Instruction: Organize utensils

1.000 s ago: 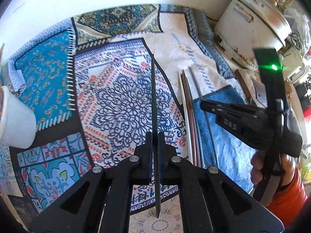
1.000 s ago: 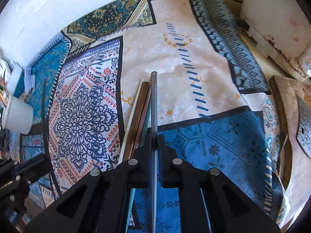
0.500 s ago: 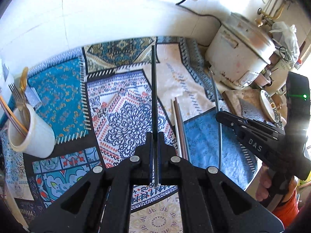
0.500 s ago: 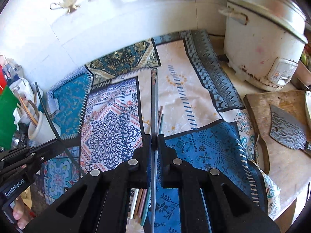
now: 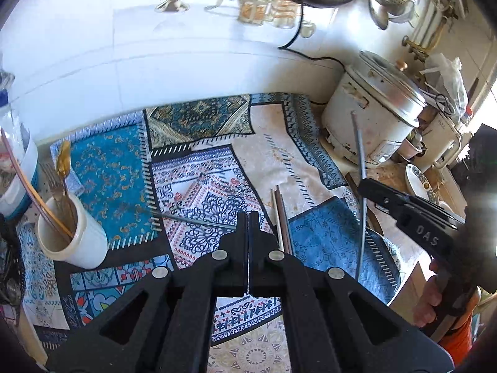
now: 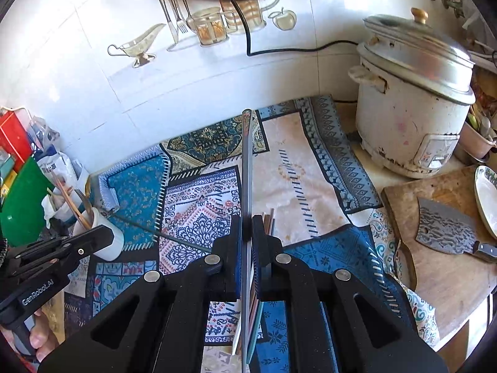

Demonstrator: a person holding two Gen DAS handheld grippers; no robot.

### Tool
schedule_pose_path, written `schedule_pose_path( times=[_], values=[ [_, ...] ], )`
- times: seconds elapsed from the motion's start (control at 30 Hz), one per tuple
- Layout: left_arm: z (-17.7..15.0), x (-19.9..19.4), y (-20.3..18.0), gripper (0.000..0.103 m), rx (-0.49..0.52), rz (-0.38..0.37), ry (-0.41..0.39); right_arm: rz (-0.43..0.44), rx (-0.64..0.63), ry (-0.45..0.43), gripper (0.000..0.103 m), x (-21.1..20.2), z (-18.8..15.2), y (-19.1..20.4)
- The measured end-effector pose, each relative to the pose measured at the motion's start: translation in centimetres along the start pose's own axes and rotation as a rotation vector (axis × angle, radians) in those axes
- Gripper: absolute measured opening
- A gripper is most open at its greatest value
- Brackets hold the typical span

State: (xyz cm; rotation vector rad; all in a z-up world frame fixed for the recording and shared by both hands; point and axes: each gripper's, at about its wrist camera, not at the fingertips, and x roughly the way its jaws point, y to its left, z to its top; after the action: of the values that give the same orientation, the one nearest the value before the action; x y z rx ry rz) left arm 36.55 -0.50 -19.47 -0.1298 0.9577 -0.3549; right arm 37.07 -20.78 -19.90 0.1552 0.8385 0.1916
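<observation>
My right gripper (image 6: 246, 227) is shut on a grey metal chopstick (image 6: 247, 168), held upright above the patterned cloth; it also shows in the left wrist view (image 5: 358, 168). My left gripper (image 5: 248, 220) is shut with nothing between its fingers. A dark chopstick (image 5: 198, 221) lies flat on the cloth just left of it, also in the right wrist view (image 6: 161, 233). Several loose chopsticks (image 5: 281, 217) lie on the cloth right of the left gripper. A white cup (image 5: 74, 236) holding a fork, spoon and chopsticks stands at the left.
A white rice cooker (image 6: 413, 105) stands at the back right. A wooden board (image 6: 444, 248) with a cleaver (image 6: 447, 233) and a plate (image 6: 487, 199) lies at the right. Bags and a green container (image 6: 21, 195) crowd the far left. A tiled wall is behind.
Both grippers have risen and pulled back from the cloth. The dark chopstick that was in my left gripper now lies on the cloth. My right gripper still holds its chopstick.
</observation>
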Motion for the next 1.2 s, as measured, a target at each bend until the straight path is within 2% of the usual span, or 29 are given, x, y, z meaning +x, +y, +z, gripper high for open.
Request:
schedule_pose_path(
  times=[0.1,0.23,0.3,0.4,0.47,0.57,0.77,0.9,0.97,1.1,1.17,1.2],
  values=[
    [-0.2,1.1,1.8,0.001,-0.051,0.034,0.031,0.007,-0.002,-0.002,0.006,-0.1,0.1,-0.1],
    [-0.3,4.3,3.9,0.016,-0.05,0.073,0.108,0.007,-0.009,0.0,0.006,-0.3,0.4,-0.3],
    [-0.4,6.6,4.3,0.021,-0.006,0.088,0.159,0.007,-0.012,0.002,0.006,-0.3,0.4,-0.6],
    [-0.7,10.4,4.2,0.026,0.112,0.14,0.238,0.006,-0.012,0.009,0.006,-0.3,0.3,-1.1],
    [-1.0,12.7,4.0,0.035,0.195,0.178,0.294,0.003,-0.008,0.017,0.006,-0.3,0.2,-1.6],
    [-1.5,15.5,3.8,0.039,0.292,0.201,0.357,-0.004,0.002,0.026,0.006,-0.3,0.0,-2.4],
    [-1.7,18.0,3.7,0.046,0.411,0.217,0.405,-0.023,0.038,0.038,0.006,-0.3,-0.1,-3.7],
    [-0.9,18.5,5.1,0.046,0.33,0.15,0.454,-0.028,0.052,0.038,0.006,-0.2,-0.1,-4.0],
    [-0.5,18.5,5.9,0.04,0.287,0.132,0.461,-0.027,0.055,0.041,0.006,0.0,-0.1,-4.0],
    [-0.4,18.3,5.9,0.031,0.281,0.123,0.475,-0.022,0.054,0.047,0.006,0.4,-0.1,-3.7],
    [-0.3,18.3,5.1,0.015,0.288,0.105,0.488,-0.018,0.052,0.049,0.006,0.6,-0.1,-3.5],
    [-0.4,18.2,4.6,0.011,0.285,0.089,0.498,-0.017,0.051,0.049,0.006,0.7,0.0,-3.4]
  ],
)
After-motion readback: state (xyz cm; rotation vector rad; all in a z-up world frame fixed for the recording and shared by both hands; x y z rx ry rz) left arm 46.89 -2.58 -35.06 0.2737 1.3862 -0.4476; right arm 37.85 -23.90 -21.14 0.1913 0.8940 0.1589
